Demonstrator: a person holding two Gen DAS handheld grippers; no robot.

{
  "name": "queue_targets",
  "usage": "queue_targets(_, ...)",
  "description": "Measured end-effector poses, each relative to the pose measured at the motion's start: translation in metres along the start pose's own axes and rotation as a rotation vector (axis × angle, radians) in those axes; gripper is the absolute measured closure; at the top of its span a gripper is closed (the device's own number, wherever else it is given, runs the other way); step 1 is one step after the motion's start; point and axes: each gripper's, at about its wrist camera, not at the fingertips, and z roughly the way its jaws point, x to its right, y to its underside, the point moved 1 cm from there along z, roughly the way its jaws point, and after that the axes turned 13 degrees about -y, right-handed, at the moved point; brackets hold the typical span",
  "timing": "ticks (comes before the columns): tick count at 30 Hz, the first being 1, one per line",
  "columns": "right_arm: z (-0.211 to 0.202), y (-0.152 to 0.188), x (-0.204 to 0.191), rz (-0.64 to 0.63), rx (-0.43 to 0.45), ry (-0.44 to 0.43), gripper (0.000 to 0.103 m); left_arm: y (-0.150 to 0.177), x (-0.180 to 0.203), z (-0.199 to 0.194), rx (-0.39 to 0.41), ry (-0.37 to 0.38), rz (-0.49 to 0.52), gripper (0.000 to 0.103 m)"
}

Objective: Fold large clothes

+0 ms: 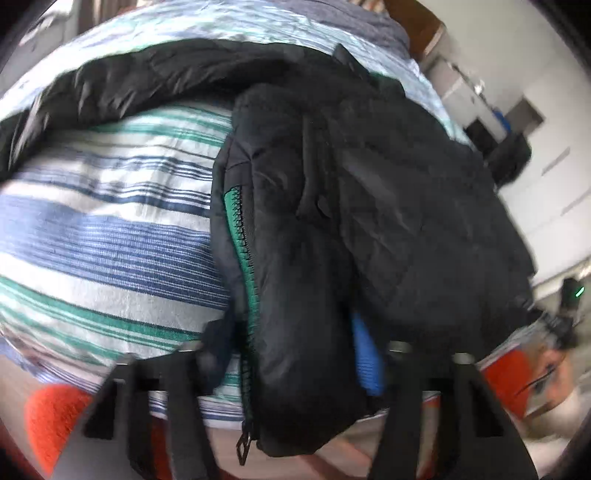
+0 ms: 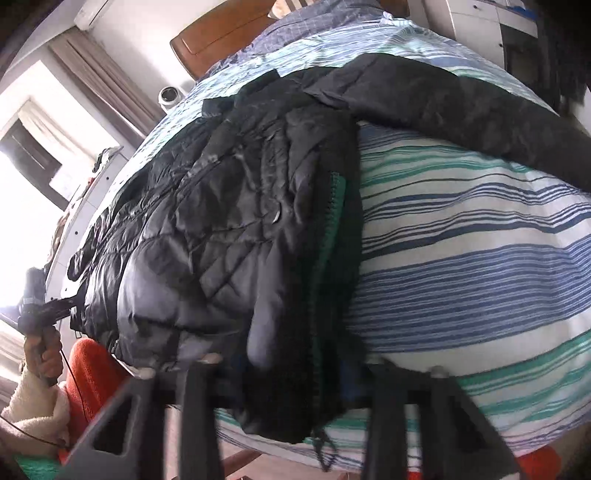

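A black quilted jacket (image 1: 369, 206) with a green-edged zipper (image 1: 236, 236) lies on a striped bed. One sleeve (image 1: 122, 85) stretches across the cover. My left gripper (image 1: 295, 350) is at the near edge, shut on the folded hem, and a blue pad (image 1: 365, 354) presses its side. In the right wrist view the jacket (image 2: 207, 221) fills the left half and its sleeve (image 2: 461, 107) runs off to the upper right. My right gripper (image 2: 295, 369) is shut on the hem bundle beside the zipper (image 2: 332, 218), whose pull hangs over the bed edge.
The striped bedcover (image 2: 480, 258) fills the space beside the jacket, with a wooden headboard (image 2: 221, 33) beyond it. A hand in a cream sleeve (image 2: 44, 350) holds a black handle at the far left. Orange-clad legs (image 1: 55, 417) stand against the bed. White cabinets (image 1: 517, 110) line the wall.
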Motion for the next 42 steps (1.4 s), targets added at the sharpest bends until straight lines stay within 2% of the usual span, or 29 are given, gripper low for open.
queue_targets(3,-0.002,0.005,-0.02,-0.052,-0.004,0.04,0.085,0.0,0.006,0.0,0.008,-0.007,0.035,0.071)
queue_targets(9,-0.016,0.036,-0.045,-0.104,0.014,0.09,0.085,0.012,0.003,-0.006,0.029,-0.048,0.104,0.071)
queue_targets(12,-0.018,0.034,-0.045,-0.081,0.031,0.125,0.075,0.009,-0.001,-0.009,0.04,-0.059,0.106,0.063)
queue_targets(13,-0.018,0.032,-0.044,-0.067,0.032,0.132,0.068,0.008,0.001,-0.014,0.049,-0.075,0.105,0.062)
queue_targets(15,-0.025,0.03,-0.044,-0.066,0.051,0.157,0.059,0.008,0.008,-0.027,0.075,-0.1,0.117,0.052)
queue_targets(16,-0.029,0.029,-0.045,-0.073,0.061,0.173,0.054,0.006,0.012,-0.037,0.1,-0.113,0.128,0.048)
queue_targets(18,-0.047,0.026,-0.048,-0.102,0.099,0.237,0.046,0.0,0.019,-0.054,0.172,-0.143,0.148,0.025)
queue_targets(21,-0.073,0.018,-0.056,-0.138,0.172,0.314,0.044,-0.01,0.031,-0.092,0.317,-0.188,0.155,0.006)
queue_targets(23,-0.089,0.012,-0.062,-0.149,0.218,0.365,0.041,-0.018,0.04,-0.114,0.409,-0.198,0.151,0.005)
queue_targets(25,-0.099,0.005,-0.069,-0.143,0.253,0.443,0.029,-0.026,0.053,-0.132,0.505,-0.21,0.141,0.004)
queue_targets(26,-0.104,0.004,-0.071,-0.149,0.273,0.479,0.029,-0.027,0.059,-0.139,0.548,-0.222,0.134,0.003)
queue_targets(28,-0.108,0.003,-0.077,-0.179,0.3,0.496,0.029,-0.029,0.074,-0.142,0.596,-0.242,0.132,0.003)
queue_targets(33,-0.118,0.007,-0.084,-0.203,0.365,0.477,0.029,-0.016,0.106,-0.123,0.548,-0.195,0.177,0.003)
queue_targets(38,-0.125,0.009,-0.098,-0.287,0.419,0.485,0.029,0.003,0.128,-0.103,0.417,-0.08,0.216,0.003)
queue_targets(42,-0.125,0.006,-0.1,-0.285,0.411,0.468,0.029,0.003,0.141,-0.11,0.435,-0.113,0.257,0.003)
